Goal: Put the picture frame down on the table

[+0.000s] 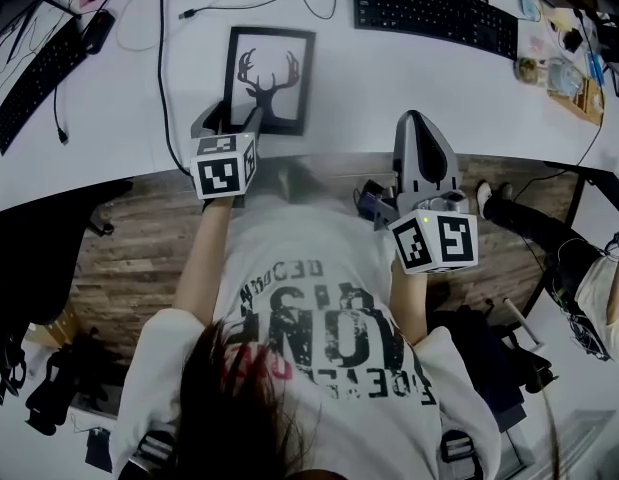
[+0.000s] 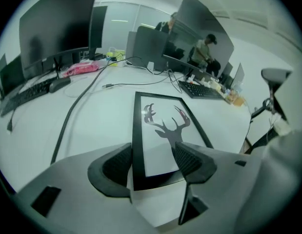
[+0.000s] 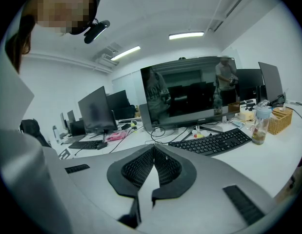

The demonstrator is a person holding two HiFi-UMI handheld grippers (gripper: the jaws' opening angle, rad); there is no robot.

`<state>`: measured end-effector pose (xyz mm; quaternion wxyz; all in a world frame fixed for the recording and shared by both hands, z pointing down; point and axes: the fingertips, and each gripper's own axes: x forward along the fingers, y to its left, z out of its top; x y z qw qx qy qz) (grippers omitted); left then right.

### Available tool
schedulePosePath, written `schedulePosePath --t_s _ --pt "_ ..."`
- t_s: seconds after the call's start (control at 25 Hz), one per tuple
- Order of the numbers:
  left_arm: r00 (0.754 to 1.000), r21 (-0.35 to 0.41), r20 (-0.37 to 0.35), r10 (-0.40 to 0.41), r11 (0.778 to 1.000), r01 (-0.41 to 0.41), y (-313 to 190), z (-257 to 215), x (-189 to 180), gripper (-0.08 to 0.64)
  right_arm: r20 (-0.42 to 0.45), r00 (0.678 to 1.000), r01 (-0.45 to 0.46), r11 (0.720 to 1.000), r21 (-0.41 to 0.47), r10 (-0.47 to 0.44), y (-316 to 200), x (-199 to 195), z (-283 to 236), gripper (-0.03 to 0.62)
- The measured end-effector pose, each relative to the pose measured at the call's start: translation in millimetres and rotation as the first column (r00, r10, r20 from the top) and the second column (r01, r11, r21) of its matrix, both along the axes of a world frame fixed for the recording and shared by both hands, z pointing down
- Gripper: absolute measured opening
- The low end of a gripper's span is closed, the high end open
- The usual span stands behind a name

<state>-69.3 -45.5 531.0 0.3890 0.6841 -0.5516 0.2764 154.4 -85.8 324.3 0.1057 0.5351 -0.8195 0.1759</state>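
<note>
The picture frame (image 1: 269, 78), black-rimmed with a deer-head silhouette, lies flat on the white table (image 1: 369, 98) close to its front edge. My left gripper (image 1: 232, 120) is at the frame's near end. In the left gripper view the picture frame (image 2: 160, 135) runs away from me, and its near edge sits between the spread jaws of the left gripper (image 2: 153, 162). That gripper is open and not pinching the frame. My right gripper (image 1: 419, 128) hovers over the table's front edge to the right. In its own view the right gripper (image 3: 154, 150) is shut on nothing.
A black keyboard (image 1: 434, 13) lies at the back right and another keyboard (image 1: 34, 73) at the far left. A dark cable (image 1: 164, 68) runs down beside the frame's left side. A bottle and a wicker basket (image 1: 574, 88) stand far right. A monitor (image 3: 190, 91) faces the right gripper.
</note>
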Motion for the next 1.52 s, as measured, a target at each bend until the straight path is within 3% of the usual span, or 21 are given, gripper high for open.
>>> schedulePosePath --t_s 0.12,1.52 --pt "0.997 0.009 0.067 0.045 0.999 -0.046 -1.4 -0.6 -0.1 0.276 -0.002 1.0 -0.005 1.0 0.002 0.005 -1.6 2.3 -1.3 0.001" --pt "0.995 0.032 0.089 0.048 0.998 -0.051 1.8 -13.4 -8.4 0.275 -0.018 0.999 -0.033 0.998 0.057 0.034 -10.9 14.4 -16.2 0.002"
